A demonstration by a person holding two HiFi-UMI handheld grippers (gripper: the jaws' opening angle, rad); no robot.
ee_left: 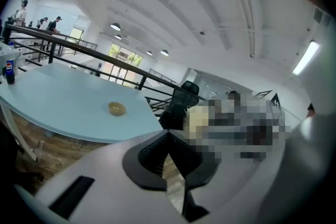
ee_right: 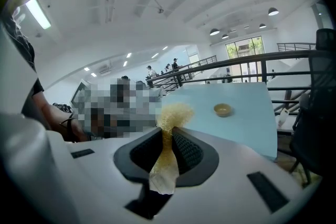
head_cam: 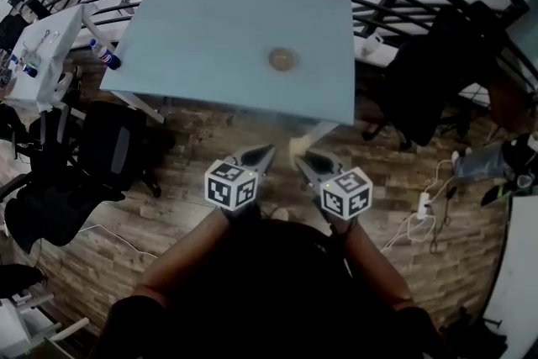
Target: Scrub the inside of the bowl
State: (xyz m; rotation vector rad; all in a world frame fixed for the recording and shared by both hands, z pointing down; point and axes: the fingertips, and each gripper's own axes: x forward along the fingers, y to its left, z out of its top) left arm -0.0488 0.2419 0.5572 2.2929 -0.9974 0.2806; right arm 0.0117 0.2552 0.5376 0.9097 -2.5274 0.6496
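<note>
Pinching a pale yellow fibrous scrubber (ee_right: 170, 117) between its pads, the right claw (ee_right: 169, 134) is clamped on the material's thin middle. A frayed tuft sticks out ahead of the tips and a flat tail hangs behind. Beside it, the left claw (ee_left: 168, 135) is fully closed with nothing in it. Both are held close to the person's body over the wooden plank floor (head_cam: 210, 139), short of the near edge of the light-blue tabletop (head_cam: 210, 21).

The small tan bowl (head_cam: 282, 59) sits upright and alone towards the middle of that tabletop, well apart from both claws.

Nothing braces the bowl, so on the smooth surface a scrubbing push would likely slide or tip it unless the left claw opens and steadies its rim. The narrow grip could also let the scrubber slip or fold under pressure.

Near the tabletop's left corner lies a bottle (head_cam: 106, 55) with a blue label, its lettering too small to read. The marker cubes carry only black-and-white squares.
</note>
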